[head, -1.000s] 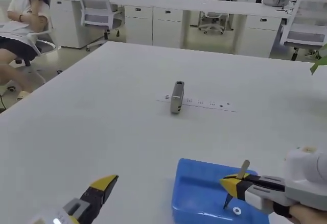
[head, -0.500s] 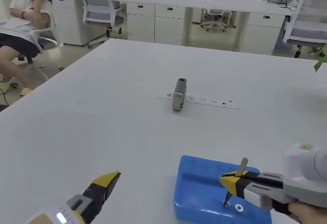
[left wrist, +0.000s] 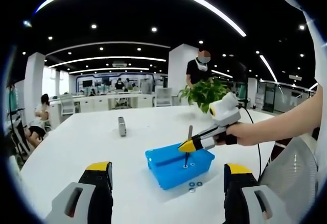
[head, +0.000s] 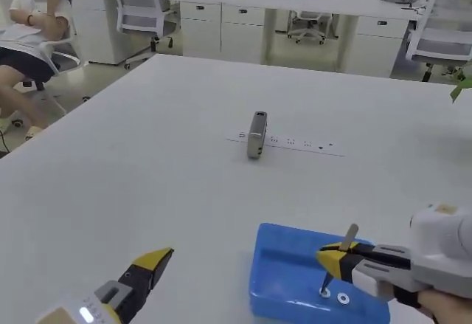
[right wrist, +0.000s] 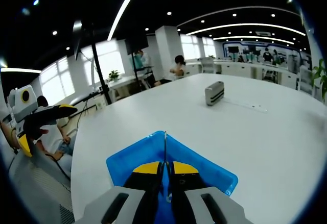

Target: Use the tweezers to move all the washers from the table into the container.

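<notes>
Tweezers [left wrist: 189, 132] clamped in my right hand-held gripper [right wrist: 165, 168]; left hand-held gripper [left wrist: 166, 169] gapes; two washers [left wrist: 192, 185] (tiny, blurred) at container's [left wrist: 168, 176] six o'clock.

The white table [head: 147, 184] bears a blue container [head: 274, 256], a grey block [head: 256, 135] and loose washers [left wrist: 193, 185].

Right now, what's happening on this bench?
The right tongs are shut on slim metal tweezers, tips down inside the blue plastic container, where at least one small metal washer lies. A few more washers sit on the white table beside the container. The left tongs hang open, holding nothing.
</notes>
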Available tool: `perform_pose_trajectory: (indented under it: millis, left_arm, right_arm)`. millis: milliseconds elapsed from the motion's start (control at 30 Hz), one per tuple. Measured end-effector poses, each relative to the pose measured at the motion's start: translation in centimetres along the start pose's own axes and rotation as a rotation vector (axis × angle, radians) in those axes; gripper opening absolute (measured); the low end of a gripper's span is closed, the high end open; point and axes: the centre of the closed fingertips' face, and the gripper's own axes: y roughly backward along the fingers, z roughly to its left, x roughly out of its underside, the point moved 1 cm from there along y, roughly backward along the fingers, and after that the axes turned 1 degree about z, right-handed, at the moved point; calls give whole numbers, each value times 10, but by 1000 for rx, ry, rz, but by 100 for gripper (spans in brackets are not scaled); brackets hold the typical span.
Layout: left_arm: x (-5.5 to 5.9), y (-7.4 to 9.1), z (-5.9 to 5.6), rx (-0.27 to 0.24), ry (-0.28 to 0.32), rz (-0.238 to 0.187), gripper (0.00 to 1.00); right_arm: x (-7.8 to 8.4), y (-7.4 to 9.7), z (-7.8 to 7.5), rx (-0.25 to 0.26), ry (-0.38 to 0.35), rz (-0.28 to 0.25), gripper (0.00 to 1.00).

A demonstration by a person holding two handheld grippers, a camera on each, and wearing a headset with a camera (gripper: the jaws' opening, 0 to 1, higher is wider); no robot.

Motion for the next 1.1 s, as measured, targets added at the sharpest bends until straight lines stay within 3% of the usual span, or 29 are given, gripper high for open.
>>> perform_pose_trajectory:
  millis: [1100]
  left_arm:
    - [3, -1, -3, 17, -7, 16, 91]
  right_arm:
    - [-25, 30, 29, -27, -7, -110, 3]
